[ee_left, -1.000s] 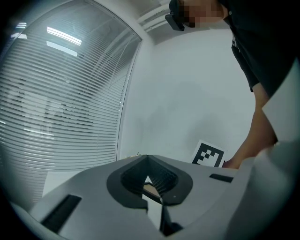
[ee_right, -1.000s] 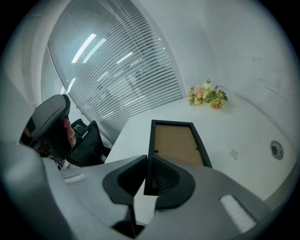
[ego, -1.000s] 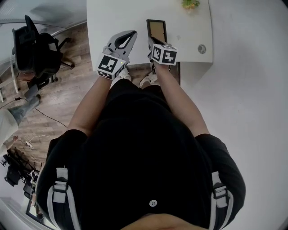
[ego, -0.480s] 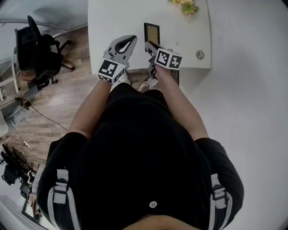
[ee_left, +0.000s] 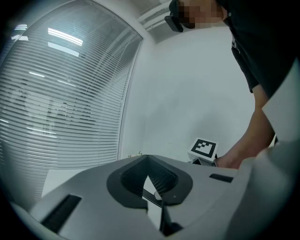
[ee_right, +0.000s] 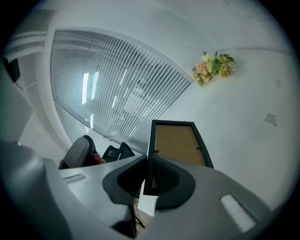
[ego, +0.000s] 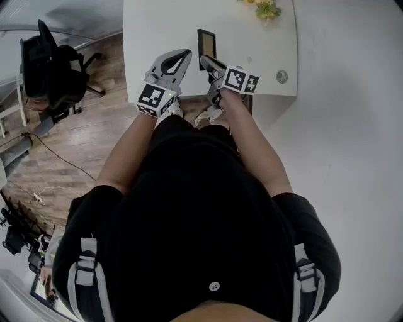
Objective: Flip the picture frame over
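Note:
The picture frame (ego: pixel 206 41) has a black rim and a brown backing (ee_right: pixel 180 143). It stands tilted up on its long edge on the white table (ego: pixel 157 25), so it looks narrow from the head view. My right gripper (ego: pixel 206 61) is shut on the frame's near rim (ee_right: pixel 146 174), rolled over to one side. My left gripper (ego: pixel 183 56) hovers just left of it at the table's front edge, shut and with nothing in it (ee_left: pixel 148 159). From the left gripper view, the right gripper's marker cube (ee_left: pixel 204 148) shows close by.
A small bunch of flowers (ego: pixel 267 7) (ee_right: pixel 213 67) lies at the table's far side. A round metal disc (ego: pixel 281 77) sits near the right front corner. A black office chair (ego: pixel 50 66) stands on the wooden floor to the left. Window blinds (ee_left: pixel 61 93) run behind the table.
The right gripper has rolled and risen a little with the frame. The frame has tipped from lying flat towards standing on its edge and now looks narrower. The left gripper has stayed put.

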